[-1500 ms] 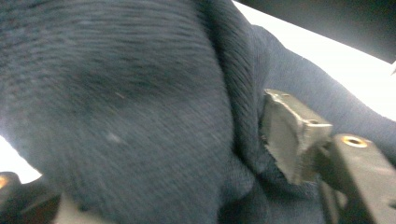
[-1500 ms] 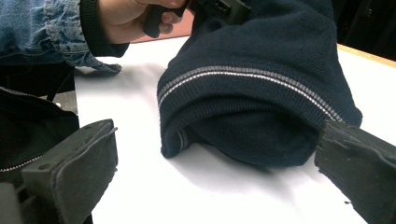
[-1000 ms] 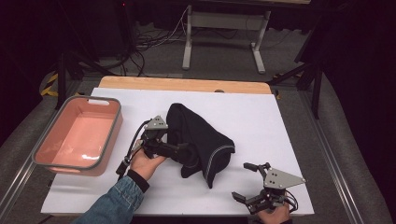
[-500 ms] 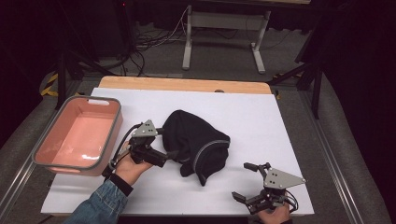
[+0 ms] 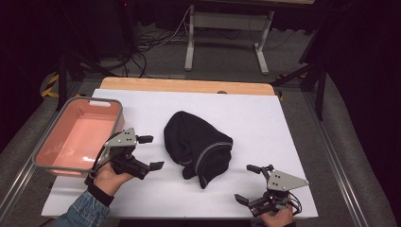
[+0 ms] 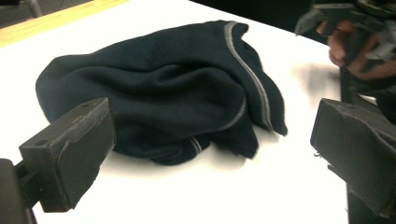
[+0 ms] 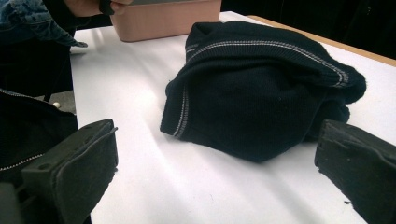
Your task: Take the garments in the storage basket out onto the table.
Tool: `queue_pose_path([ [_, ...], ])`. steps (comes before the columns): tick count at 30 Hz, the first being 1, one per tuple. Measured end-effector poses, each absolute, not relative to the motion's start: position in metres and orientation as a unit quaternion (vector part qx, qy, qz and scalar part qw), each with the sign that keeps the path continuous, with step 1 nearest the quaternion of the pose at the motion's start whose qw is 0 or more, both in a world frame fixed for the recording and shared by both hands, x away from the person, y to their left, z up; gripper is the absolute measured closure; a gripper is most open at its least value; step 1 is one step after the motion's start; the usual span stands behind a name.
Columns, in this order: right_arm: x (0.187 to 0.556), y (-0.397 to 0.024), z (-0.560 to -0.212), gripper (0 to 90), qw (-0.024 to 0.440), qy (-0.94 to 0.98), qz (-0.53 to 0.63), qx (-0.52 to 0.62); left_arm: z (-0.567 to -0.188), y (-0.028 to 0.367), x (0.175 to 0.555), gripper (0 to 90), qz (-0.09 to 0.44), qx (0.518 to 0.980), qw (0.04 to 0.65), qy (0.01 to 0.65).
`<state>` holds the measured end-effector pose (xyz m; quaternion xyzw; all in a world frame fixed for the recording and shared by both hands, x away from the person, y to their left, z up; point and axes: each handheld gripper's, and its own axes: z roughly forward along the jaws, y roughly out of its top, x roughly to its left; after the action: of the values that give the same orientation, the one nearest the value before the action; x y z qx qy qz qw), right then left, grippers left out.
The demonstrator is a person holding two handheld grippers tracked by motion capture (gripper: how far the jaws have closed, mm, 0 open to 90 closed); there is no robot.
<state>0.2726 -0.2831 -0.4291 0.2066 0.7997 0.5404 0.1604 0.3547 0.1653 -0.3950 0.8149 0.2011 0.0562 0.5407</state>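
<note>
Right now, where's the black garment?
High view: the black garment lies crumpled mid-table on the white sheet, right of the pink bin, between both open grippers, touching neither.

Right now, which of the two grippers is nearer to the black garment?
The left gripper, beside the pink bin; its open jaws almost reach the black garment, while the right gripper sits farther off.

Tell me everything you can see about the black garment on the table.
The black garment is a dark knit piece, navy in the left gripper view, with a pale grey stripe along its hem. It lies crumpled and loosely folded in a heap near the middle of the white table, to the right of the pink bin. Nothing holds it: the left tongs and the right tongs are both open, apart from it on either side.
</note>
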Motion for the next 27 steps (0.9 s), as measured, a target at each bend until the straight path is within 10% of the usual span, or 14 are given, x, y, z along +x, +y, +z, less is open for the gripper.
queue_pose_path([
  [27,0.273,-0.283,-0.43,0.2,0.157,0.801,0.539,0.207,-0.447,0.207,0.327,0.5,0.044,0.791,0.564,0.234],
])
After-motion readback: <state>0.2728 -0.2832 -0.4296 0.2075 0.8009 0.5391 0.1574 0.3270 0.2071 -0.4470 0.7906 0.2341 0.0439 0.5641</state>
